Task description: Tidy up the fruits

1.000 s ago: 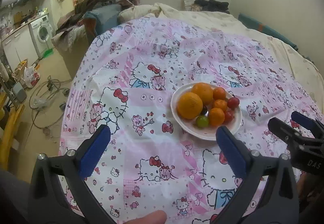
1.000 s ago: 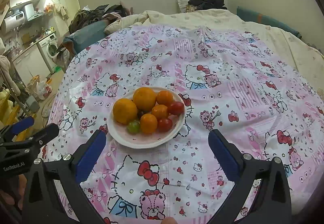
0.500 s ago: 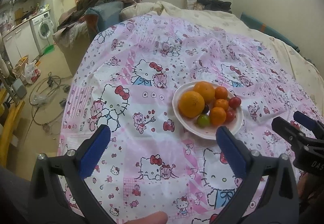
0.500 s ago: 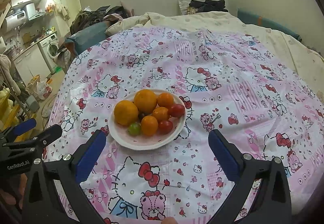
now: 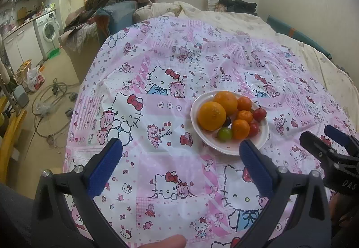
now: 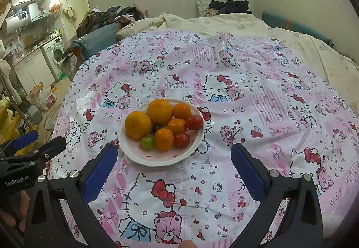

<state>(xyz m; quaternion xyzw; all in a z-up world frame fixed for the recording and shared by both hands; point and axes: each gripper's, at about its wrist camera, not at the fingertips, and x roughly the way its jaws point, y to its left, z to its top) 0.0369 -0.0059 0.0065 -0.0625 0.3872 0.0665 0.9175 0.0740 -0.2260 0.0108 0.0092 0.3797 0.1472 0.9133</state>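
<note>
I hold both hand-held grippers above the bed's pink cartoon-print cloth. The left hand-held gripper is spread wide and empty; the right hand-held gripper is likewise spread and empty. The white plate of oranges, tomatoes and a green fruit sits on the cloth just ahead.

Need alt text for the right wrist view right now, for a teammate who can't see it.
A white plate piled with oranges, red tomatoes and one green tomato sits on a pink cartoon-cat cloth. The right gripper hangs open and empty just short of it; the left gripper shows at the left edge.
</note>
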